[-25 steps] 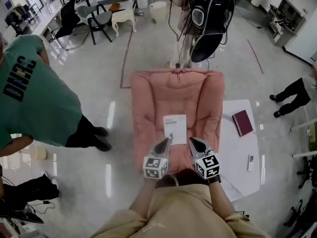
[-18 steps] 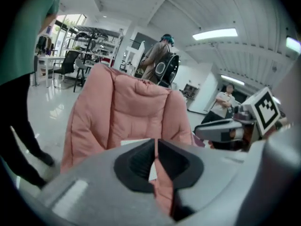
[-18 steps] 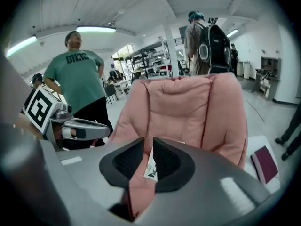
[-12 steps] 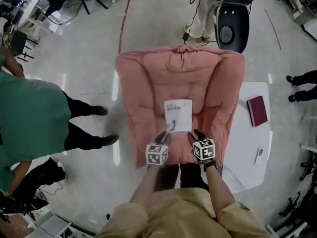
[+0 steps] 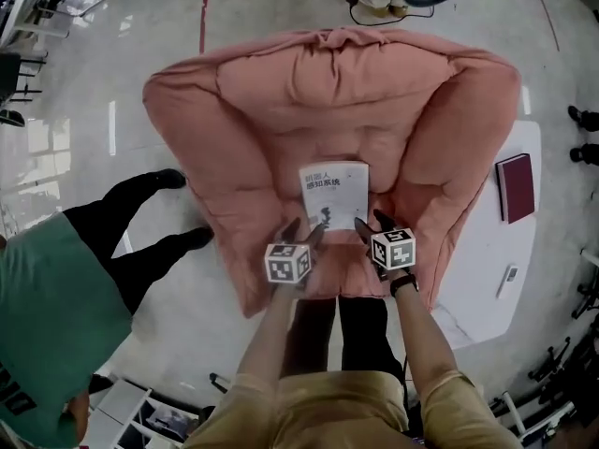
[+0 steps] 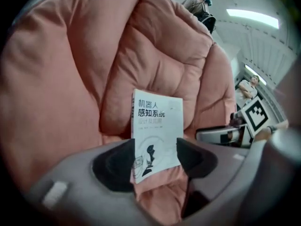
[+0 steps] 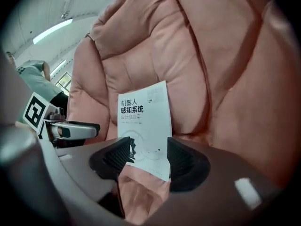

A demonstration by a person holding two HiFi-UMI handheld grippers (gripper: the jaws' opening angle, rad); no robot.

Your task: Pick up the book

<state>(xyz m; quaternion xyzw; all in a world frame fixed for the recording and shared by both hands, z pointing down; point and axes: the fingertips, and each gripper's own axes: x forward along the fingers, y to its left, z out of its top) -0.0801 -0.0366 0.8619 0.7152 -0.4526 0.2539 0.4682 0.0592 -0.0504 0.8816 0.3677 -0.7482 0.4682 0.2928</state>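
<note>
The book is lying mid-frame on the pink armchair, its long axis running up the frame. The left gripper and right gripper are hovering equally near at its lower corners. Their jaws have just been opening and are standing apart, framing the book's lower edge without pressing it.

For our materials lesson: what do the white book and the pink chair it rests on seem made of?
White book: paper, probably a matte card cover; thin, flat, printed. Pink chair: soft padded fabric, matte, seemingly; puffy stitched folds.
</note>
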